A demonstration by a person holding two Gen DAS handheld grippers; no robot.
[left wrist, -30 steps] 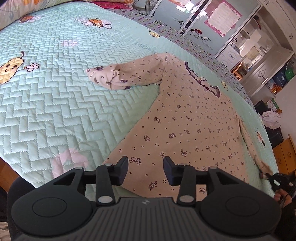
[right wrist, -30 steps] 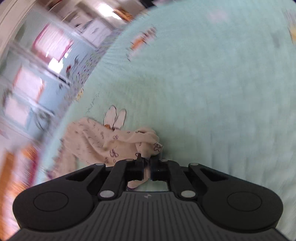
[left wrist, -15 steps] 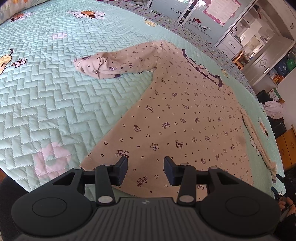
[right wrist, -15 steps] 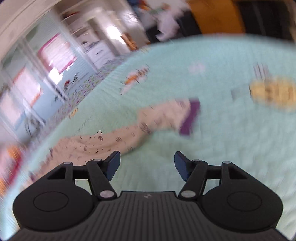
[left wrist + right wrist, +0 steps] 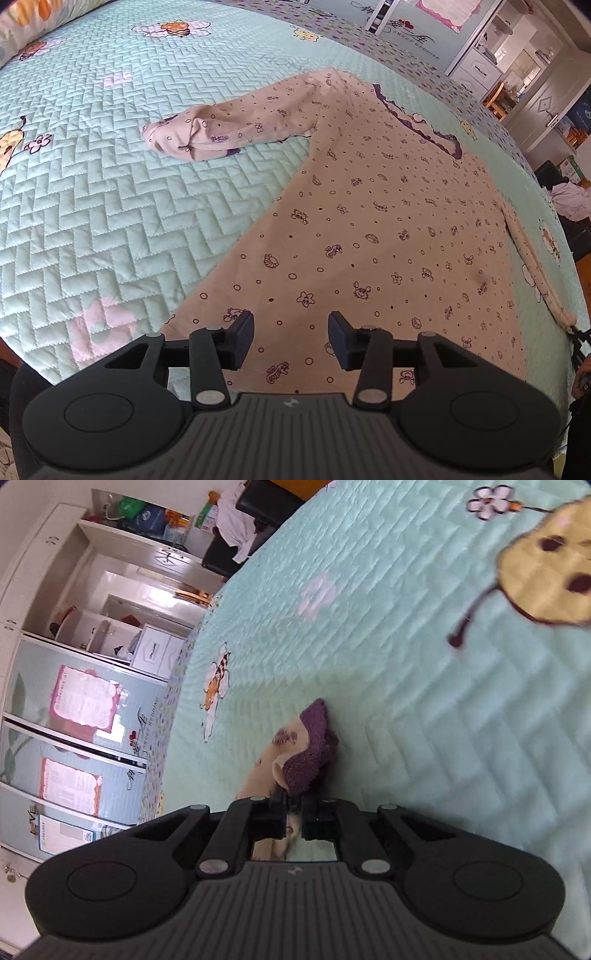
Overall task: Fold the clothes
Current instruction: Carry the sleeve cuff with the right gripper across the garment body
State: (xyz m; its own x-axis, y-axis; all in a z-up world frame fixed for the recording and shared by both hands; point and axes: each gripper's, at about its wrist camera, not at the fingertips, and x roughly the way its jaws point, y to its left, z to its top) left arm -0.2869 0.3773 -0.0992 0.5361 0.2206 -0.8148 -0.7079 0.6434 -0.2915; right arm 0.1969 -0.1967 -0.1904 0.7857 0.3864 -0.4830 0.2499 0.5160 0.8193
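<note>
Fingers of the left gripper [image 5: 291, 339] stand parted over the hem of the cream printed garment [image 5: 388, 236], spread flat on the mint quilt [image 5: 110, 206]. Right gripper [image 5: 293, 821] pinches its purple-cuffed sleeve [image 5: 306, 753].

Left wrist view: bare quilt [image 5: 92, 206] filled left half of frame, open for passage. Crumpled sleeve [image 5: 221, 129] lay across upper centre, only bump there. Flat garment body [image 5: 369, 236] covered centre and right, low, no barrier. Left gripper [image 5: 291, 339] jaws stood apart above hem, gap between them free. Cabinets [image 5: 524, 62] at upper right edge, well apart.

Right wrist view: purple cuff [image 5: 312, 746] bunched just ahead of right gripper [image 5: 293, 818]; open quilt right and above.
</note>
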